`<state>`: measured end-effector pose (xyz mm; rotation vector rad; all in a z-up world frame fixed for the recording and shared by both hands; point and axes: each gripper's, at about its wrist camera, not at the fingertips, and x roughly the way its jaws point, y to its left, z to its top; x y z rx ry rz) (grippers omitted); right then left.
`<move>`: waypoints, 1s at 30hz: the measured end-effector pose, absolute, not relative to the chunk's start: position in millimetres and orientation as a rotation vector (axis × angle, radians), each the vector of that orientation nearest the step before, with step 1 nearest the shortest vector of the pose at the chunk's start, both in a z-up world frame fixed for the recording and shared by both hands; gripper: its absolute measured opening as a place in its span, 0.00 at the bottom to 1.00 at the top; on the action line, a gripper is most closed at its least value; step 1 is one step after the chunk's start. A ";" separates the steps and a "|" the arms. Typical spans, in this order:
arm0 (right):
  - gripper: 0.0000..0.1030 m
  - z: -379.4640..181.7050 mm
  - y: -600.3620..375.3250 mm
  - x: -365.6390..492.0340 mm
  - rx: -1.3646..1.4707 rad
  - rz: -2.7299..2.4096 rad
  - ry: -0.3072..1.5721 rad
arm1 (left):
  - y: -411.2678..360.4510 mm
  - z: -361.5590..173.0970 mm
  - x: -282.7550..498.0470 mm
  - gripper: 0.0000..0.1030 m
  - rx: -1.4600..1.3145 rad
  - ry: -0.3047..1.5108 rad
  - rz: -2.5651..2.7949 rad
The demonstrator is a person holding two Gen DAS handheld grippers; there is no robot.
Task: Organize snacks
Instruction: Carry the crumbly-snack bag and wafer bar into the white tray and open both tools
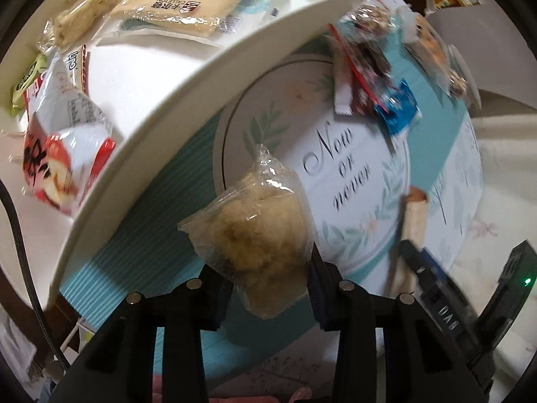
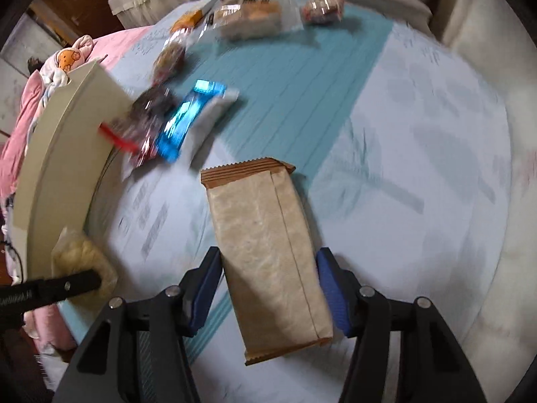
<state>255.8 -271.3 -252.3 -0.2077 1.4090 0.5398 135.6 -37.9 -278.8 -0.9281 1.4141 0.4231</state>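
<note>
My left gripper [image 1: 265, 268] is shut on a clear-wrapped pale pastry [image 1: 258, 231], held above the teal cloth just beside the white box [image 1: 174, 117]. The box holds a red-and-white packet [image 1: 60, 154], a flat cream biscuit pack [image 1: 181, 3] and a pale bar [image 1: 84, 13]. My right gripper [image 2: 268, 285] is shut on a tan paper packet [image 2: 268, 245], its blue pads against both long edges. The packet looks sharp while the table under it is blurred. In the right wrist view the left gripper's finger [image 2: 67, 285] lies across the pastry [image 2: 84, 255] next to the box wall [image 2: 50, 154].
Loose snacks lie on the teal cloth: a blue wrapper [image 2: 188, 117] and a dark red packet [image 2: 147, 124] near the box, and several more at the far edge [image 2: 248, 16]. A round printed mat [image 1: 335, 168] lies under the left gripper. Pink bedding [image 2: 20, 117] is behind the box.
</note>
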 end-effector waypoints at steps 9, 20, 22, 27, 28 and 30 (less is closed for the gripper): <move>0.56 -241.1 -302.8 185.4 -0.135 0.537 1.450 | -72.1 -230.7 108.3 0.36 -0.842 1.306 0.288; 0.56 -225.5 -311.5 144.6 -0.053 0.541 1.435 | -102.7 -183.1 57.1 0.36 -0.606 1.191 0.147; 0.56 -231.3 -302.3 146.5 -0.017 0.546 1.461 | -101.0 -175.2 47.3 0.36 -0.577 1.171 0.151; 0.56 -235.2 -289.8 129.6 0.039 0.585 1.521 | -84.5 -152.8 28.9 0.36 -0.500 1.119 0.178; 0.56 -234.1 -285.8 125.7 0.047 0.596 1.522 | -78.9 -147.8 26.5 0.36 -0.490 1.103 0.180; 0.56 -233.2 -278.9 120.6 0.065 0.611 1.516 | -69.3 -140.7 25.3 0.36 -0.475 1.077 0.173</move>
